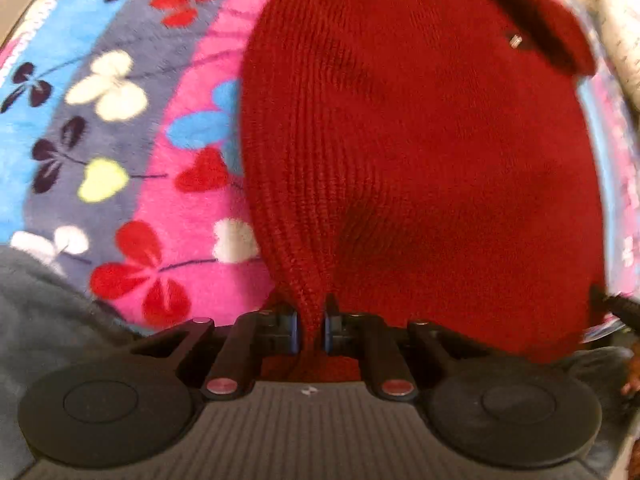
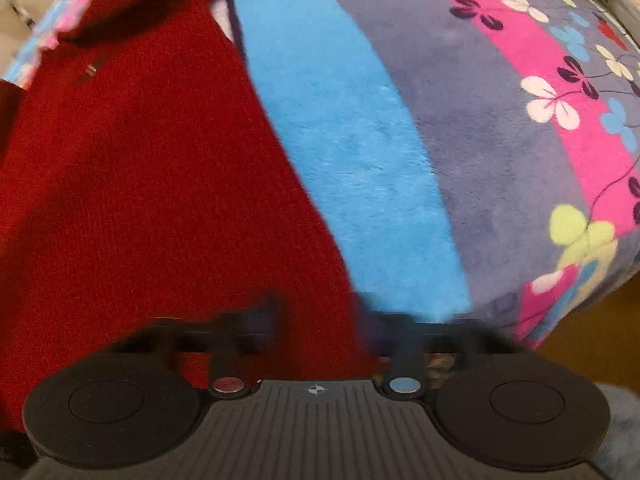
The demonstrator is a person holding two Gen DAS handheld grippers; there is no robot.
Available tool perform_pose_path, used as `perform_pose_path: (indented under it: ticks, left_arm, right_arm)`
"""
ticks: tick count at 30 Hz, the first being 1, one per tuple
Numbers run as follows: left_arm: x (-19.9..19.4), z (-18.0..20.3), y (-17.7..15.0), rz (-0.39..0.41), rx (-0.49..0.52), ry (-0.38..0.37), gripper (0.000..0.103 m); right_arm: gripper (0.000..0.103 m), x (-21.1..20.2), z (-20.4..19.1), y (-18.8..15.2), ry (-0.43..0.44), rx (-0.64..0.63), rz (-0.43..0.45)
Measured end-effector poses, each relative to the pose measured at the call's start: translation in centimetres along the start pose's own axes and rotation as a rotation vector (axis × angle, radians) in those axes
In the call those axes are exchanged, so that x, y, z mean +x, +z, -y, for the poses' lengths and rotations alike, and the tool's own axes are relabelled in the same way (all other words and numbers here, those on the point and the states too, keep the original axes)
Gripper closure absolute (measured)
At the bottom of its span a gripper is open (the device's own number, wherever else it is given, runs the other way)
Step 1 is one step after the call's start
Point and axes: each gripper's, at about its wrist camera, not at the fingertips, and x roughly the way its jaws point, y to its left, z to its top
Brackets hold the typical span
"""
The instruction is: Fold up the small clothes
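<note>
1. My left gripper (image 1: 311, 326) is pinching a gathered edge of the red knit sweater (image 1: 420, 152) between nearly closed jaws.
2. My right gripper (image 2: 320, 320) is blurring badly; its jaws are standing apart, with the sweater's near edge running between them, and I cannot tell whether they are gripping it.
3. The sweater is lying spread on the striped floral fleece blanket (image 2: 400, 140), extending far from both grippers.
4. A grey cloth (image 1: 36, 312) is sitting near left.
</note>
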Motion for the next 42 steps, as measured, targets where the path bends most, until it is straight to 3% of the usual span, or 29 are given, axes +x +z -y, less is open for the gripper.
perform_pose_path:
  ticks: [4, 7, 10, 12, 13, 14, 15, 16, 17, 19, 24, 28, 34, 38, 40, 42]
  left_arm:
    - [-6.1, -1.6, -1.0, 0.087, 0.065, -0.042, 0.092]
    - [-6.5, -2.9, -1.3, 0.066, 0.068, 0.001, 0.092]
    - [-3.4, -3.5, -1.3, -0.015, 0.08, 0.089, 0.091]
    - [-2.0, -3.4, -1.2, -0.051, 0.082, 0.173, 0.087]
    - [-2.0, -3.5, -1.2, -0.051, 0.084, 0.2, 0.073]
    - [-2.1, -3.6, -1.1, -0.04, 0.087, 0.192, 0.047]
    - [-3.1, -3.7, -0.9, -0.004, 0.087, 0.17, 0.031]
    - [-4.0, -3.8, -0.6, 0.046, 0.08, 0.157, 0.009]
    - [-5.0, -3.8, -0.4, 0.099, 0.07, 0.155, 0.002]
    - [-6.9, -4.0, 0.8, 0.193, 0.04, 0.143, 0.001]
    - [-8.8, -4.0, 5.3, 0.312, -0.071, 0.103, 0.0]
    - [-8.1, -3.0, 10.3, 0.374, -0.096, 0.151, 0.0]
    - [-5.1, -5.5, 17.8, 0.399, -0.22, 0.195, 0.0]
    - [-3.4, -4.6, 23.4, 0.423, -0.12, 0.285, 0.001]
    - [-2.8, -3.0, 26.2, 0.442, 0.009, 0.308, 0.001]
    - [-1.4, -1.3, 28.8, 0.392, 0.163, 0.269, 0.0]
  right_arm:
    - [0.093, -6.4, -1.6, -1.3, 0.071, -0.059, 0.079]
    - [0.093, -9.7, -1.6, -2.5, 0.084, -0.085, 0.108]
    - [0.092, -7.8, -1.2, -3.8, 0.038, -0.098, 0.013]
    - [0.086, -5.7, -1.4, -4.5, -0.059, -0.103, -0.042]
    - [0.079, -5.4, -1.7, -4.6, -0.094, -0.106, -0.038]
    - [0.063, -5.8, -1.9, -4.5, -0.101, -0.108, -0.008]
    - [0.054, -6.6, -2.2, -4.3, -0.083, -0.112, 0.037]
    - [0.04, -7.5, -2.4, -4.1, -0.061, -0.122, 0.087]
    - [0.035, -8.5, -2.9, -3.6, -0.048, -0.142, 0.134]
    - [0.035, -9.8, -3.7, -2.5, -0.039, -0.177, 0.189]
    - [0.035, -11.1, -5.6, 2.6, 0.006, -0.182, 0.316]
    - [0.035, -11.1, -7.3, 7.1, 0.042, -0.174, 0.381]
    - [0.034, -8.0, -10.0, 11.3, 0.035, -0.196, 0.381]
    - [0.033, -5.3, -12.1, 15.1, -0.052, -0.285, 0.429]
    - [0.025, -4.0, -13.0, 17.4, -0.082, -0.337, 0.461]
    - [0.017, -2.2, -14.0, 20.3, -0.057, -0.431, 0.419]
